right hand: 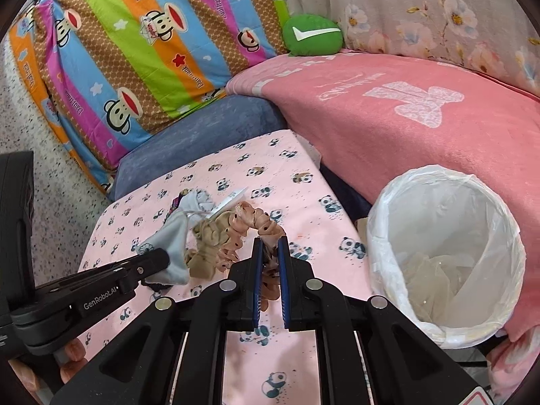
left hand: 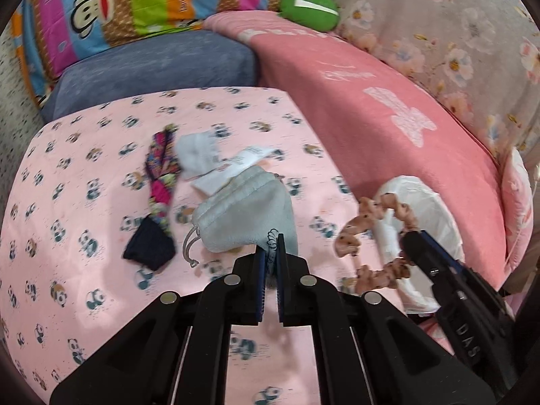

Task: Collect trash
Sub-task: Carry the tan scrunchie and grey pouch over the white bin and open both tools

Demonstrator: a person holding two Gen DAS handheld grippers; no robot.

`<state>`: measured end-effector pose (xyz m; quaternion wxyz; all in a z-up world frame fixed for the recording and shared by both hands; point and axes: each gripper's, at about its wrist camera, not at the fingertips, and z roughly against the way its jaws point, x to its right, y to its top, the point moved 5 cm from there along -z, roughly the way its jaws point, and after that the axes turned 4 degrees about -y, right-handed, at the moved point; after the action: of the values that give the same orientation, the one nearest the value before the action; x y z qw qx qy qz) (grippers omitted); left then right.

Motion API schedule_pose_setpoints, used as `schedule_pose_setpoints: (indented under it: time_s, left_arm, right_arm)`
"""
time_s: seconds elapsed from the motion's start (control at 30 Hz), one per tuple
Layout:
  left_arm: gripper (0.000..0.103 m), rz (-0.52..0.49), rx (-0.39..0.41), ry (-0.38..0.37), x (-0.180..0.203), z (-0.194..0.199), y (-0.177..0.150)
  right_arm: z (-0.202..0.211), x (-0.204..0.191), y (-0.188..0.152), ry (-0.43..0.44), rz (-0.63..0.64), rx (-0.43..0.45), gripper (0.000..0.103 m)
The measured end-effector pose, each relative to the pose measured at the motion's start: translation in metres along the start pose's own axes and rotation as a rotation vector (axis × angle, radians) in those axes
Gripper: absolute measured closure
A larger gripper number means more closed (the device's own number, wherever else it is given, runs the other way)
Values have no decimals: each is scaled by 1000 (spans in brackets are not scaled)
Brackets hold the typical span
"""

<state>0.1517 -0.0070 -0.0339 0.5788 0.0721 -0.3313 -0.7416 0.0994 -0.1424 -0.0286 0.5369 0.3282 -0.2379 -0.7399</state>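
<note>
our left hand-held gripper (left hand: 270, 246) pinches the soft grey drawstring pouch (left hand: 248, 216) on the panda-print bench (left hand: 84, 175), our right hand-held gripper (right hand: 269, 249) grasps a ruffled pink scrunchie (right hand: 251, 222) beside the plastic-lined bin (right hand: 445, 253).

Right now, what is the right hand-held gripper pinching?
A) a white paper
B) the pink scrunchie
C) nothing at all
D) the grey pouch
B: the right hand-held gripper is shut on the pink scrunchie, which loops up from between its blue pads; the grey pouch is in the left hand-held gripper.
</note>
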Motion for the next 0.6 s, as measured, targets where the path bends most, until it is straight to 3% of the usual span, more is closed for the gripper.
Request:
schedule_pose_setpoints:
  time_s: [0.6]
  left_arm:
    - [98, -220, -55, -157, 146, -34, 5]
  right_arm:
    - [32, 121, 10, -143, -187, 69, 94]
